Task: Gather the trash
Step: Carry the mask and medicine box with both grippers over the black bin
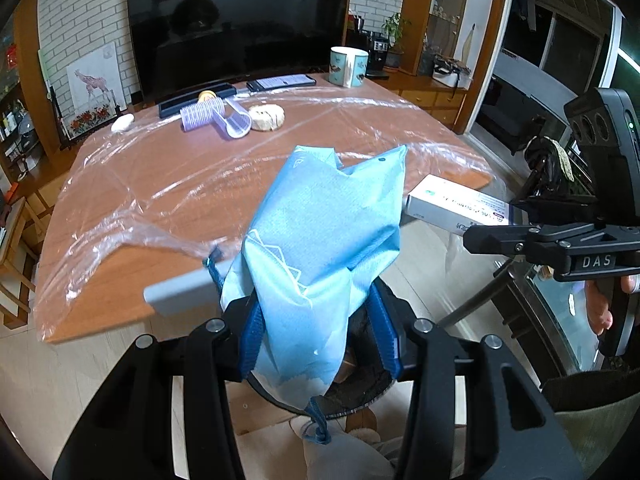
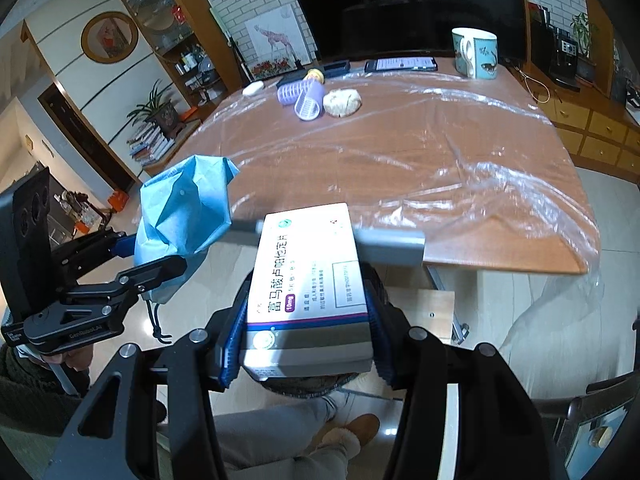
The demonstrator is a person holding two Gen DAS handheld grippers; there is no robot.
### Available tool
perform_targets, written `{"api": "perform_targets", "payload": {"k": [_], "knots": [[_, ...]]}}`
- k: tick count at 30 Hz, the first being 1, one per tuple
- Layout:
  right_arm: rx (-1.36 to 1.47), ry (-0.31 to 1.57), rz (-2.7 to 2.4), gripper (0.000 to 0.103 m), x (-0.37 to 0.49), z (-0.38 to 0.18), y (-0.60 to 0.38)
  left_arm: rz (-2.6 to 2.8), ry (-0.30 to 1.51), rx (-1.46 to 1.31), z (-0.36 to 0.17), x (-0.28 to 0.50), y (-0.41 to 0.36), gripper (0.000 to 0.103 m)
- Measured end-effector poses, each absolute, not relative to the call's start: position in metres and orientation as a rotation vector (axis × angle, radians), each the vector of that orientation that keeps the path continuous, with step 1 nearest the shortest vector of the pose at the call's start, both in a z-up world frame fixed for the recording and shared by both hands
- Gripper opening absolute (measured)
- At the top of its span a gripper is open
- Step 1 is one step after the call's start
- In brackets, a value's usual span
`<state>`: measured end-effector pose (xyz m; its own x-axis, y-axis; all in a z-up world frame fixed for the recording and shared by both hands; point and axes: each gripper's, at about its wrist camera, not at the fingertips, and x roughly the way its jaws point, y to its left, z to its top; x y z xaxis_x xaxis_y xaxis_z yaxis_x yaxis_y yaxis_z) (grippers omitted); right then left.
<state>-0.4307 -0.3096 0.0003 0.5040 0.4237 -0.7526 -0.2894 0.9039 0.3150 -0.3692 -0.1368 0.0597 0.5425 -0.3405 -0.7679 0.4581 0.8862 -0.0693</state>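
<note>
My left gripper (image 1: 320, 336) is shut on a crumpled light-blue bag (image 1: 320, 240) with a drawstring, held off the table's near edge above a dark round bin (image 1: 360, 396) on the floor. My right gripper (image 2: 304, 344) is shut on a white medicine box (image 2: 308, 280) with purple print, also held off the near edge over the same bin (image 2: 304, 390). The box shows at the right of the left wrist view (image 1: 452, 200). The blue bag shows at the left of the right wrist view (image 2: 188, 208).
The wooden table (image 1: 160, 184) is covered with clear plastic film (image 2: 480, 168). At its far side lie purple hair rollers (image 1: 208, 116), a round bun (image 1: 267, 117), a phone (image 1: 280, 81), a mug (image 1: 348, 66) and a white lump (image 1: 122, 122). A TV (image 1: 240, 28) stands behind.
</note>
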Motion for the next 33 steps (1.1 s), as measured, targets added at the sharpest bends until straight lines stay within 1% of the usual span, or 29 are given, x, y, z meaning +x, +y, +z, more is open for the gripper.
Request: {"api": "perform_targets", "payload": {"k": [17, 33], "knots": [[0.164, 1.005, 0.458, 0.051, -0.446, -0.019, -0.300, -0.494, 0.913, 0.167, 0.047, -0.393, -0.139, 0.048], [0.190, 1.065, 0.432, 0.051, -0.438, -0.050, -0.297, -0.472, 1.014, 0.165, 0.007, -0.392, -0.141, 0.048]]}}
